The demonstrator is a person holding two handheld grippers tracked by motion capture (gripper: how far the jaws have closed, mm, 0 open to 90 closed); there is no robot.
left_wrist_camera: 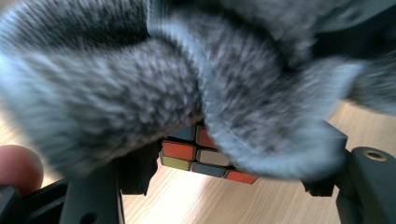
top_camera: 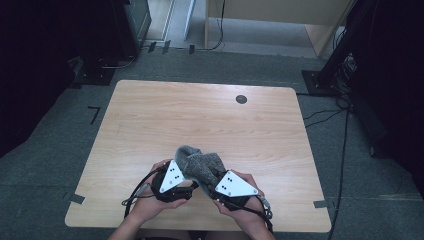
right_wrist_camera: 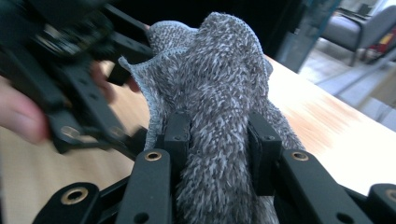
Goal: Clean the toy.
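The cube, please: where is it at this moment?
In the left gripper view the cube sits just above the table, half covered by the grey cloth, between the left gripper's fingers.
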